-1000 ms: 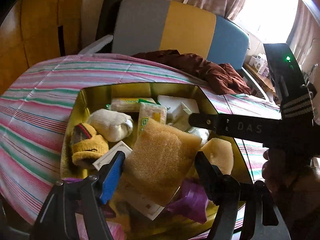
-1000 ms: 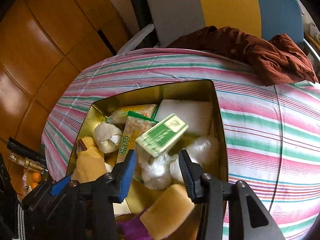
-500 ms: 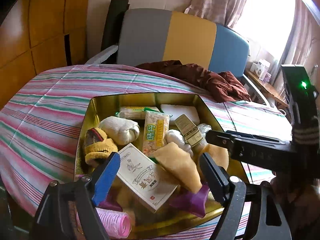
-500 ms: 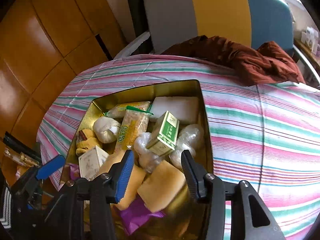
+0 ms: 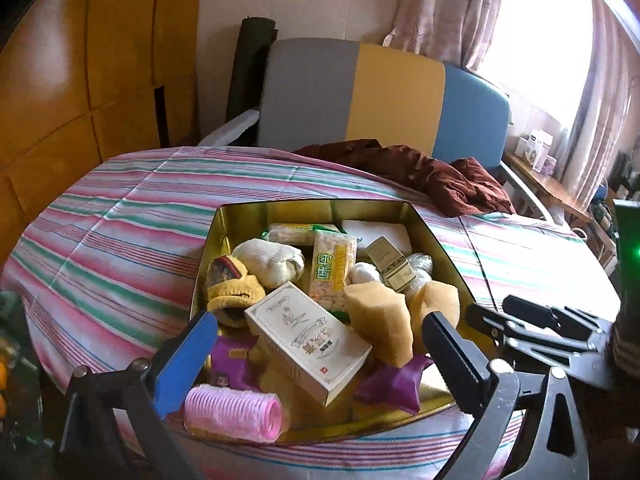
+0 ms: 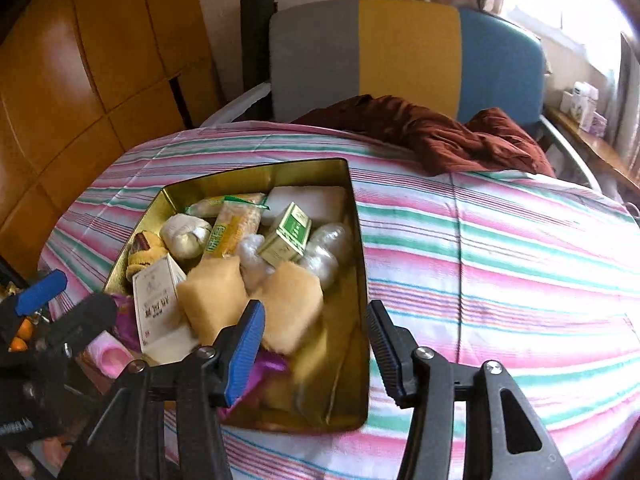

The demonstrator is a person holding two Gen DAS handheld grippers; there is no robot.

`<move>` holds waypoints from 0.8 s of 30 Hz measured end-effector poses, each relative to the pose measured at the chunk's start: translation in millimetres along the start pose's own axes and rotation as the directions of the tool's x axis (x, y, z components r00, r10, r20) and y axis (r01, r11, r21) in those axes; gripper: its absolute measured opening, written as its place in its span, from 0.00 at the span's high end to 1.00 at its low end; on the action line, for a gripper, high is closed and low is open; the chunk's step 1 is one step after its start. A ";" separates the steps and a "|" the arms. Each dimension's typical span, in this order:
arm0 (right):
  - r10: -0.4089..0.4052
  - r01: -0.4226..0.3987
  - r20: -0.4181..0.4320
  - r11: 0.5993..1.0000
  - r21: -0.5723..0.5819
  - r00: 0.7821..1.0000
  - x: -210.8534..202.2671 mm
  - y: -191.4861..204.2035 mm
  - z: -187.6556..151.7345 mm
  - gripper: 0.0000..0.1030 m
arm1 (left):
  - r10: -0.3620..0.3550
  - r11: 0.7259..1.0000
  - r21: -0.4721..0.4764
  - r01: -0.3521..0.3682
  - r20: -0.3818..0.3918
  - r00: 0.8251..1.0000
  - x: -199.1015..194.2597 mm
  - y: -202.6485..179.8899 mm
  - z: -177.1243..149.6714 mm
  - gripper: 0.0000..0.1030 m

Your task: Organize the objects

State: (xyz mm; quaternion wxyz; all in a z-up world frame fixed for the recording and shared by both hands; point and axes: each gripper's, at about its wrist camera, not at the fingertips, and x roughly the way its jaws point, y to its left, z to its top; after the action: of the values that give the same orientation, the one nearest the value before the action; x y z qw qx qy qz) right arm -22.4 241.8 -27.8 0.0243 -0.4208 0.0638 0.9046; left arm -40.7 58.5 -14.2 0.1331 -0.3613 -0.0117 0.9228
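Above the gold tin (image 5: 234,220) both grippers' fingers (image 5: 186,358) spread, opening (nothing held)

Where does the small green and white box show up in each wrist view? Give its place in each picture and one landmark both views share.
Left wrist view: the small green and white box lies right of centre in the gold tin, toward its far right corner.
Right wrist view: the box sits left of centre, tilted on clear plastic bundles.
Shared landmark: the white block just behind it.
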 end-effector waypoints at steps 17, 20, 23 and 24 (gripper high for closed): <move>-0.058 0.057 0.094 0.998 0.010 0.994 -19.8 6.0 -9.8 0.49 | -0.012 0.998 -0.057 0.017 0.099 0.995 -33.3 4.0 -12.1 0.00; -0.046 0.046 0.082 0.999 0.000 0.996 -18.7 9.9 -13.4 0.48 | 0.050 0.997 -0.058 -0.044 0.099 0.994 -35.1 4.8 -7.7 0.02; -0.031 0.031 0.059 1.000 -0.002 0.998 -13.3 13.3 -17.3 0.48 | 0.085 0.996 -0.039 -0.083 0.061 0.995 -30.1 4.5 -6.0 0.02; -0.029 0.029 0.054 1.000 -0.005 0.998 -12.2 14.1 -18.1 0.48 | 0.086 0.996 -0.044 -0.084 0.053 0.995 -29.2 5.1 -6.3 0.02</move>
State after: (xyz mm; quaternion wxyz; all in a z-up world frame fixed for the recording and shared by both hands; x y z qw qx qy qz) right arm -2.2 225.4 -28.7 0.0380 -0.3970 0.0544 0.9154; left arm -17.2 45.7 -0.1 0.0857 -0.3387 -0.0192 0.9368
